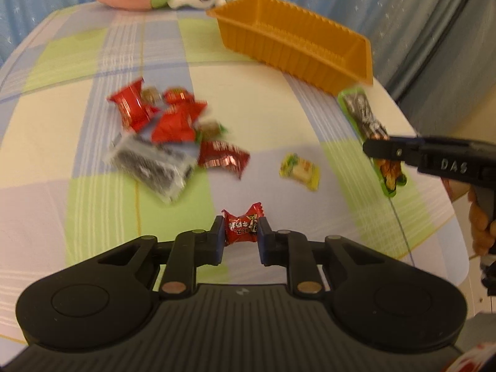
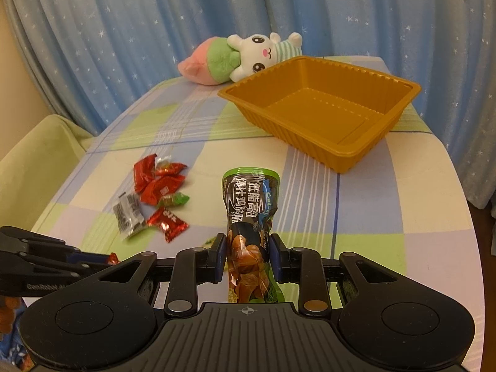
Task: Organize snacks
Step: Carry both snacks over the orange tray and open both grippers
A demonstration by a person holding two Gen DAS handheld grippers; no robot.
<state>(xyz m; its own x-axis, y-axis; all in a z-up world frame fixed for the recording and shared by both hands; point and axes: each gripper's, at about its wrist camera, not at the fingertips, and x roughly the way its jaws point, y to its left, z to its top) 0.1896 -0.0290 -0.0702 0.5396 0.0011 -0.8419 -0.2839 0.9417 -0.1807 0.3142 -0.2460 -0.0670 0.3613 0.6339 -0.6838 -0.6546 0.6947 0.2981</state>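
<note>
- Presently, both grippers are loaded and the orange tray (image 2: 365,152) holds nothing; sorting appears barely begun.
- Left gripper (image 1: 241,232): jaws clenched on a small red wrapped candy (image 1: 243,228), pinched across its body with the twisted ends free. The candy sits just above the checked cloth (image 1: 77,201), well on the near side of the tray.
- Right gripper (image 2: 247,252): jaws clamped round the lower half of a long green-and-black snack pouch (image 2: 249,204). The pouch's upper end points toward the tray, which probably eases sliding it in lengthwise.
- Loose stock: a heap of red packets (image 1: 167,114) with a clear dark-printed sachet (image 1: 148,164) lies well to the left of the tray; a yellow-green candy (image 1: 300,170) lies alone between the heap and the pouch.
- Tray position: at the far side of the cloth, near the pouch's tip in the left wrist view, open side up and unobstructed, so either load could be carried there.
- Plush rabbit (image 2: 248,59) lies just behind the tray, apart from the snacks.
- Risk: the candy is held by a narrow pinch and could twist out during carry.
</note>
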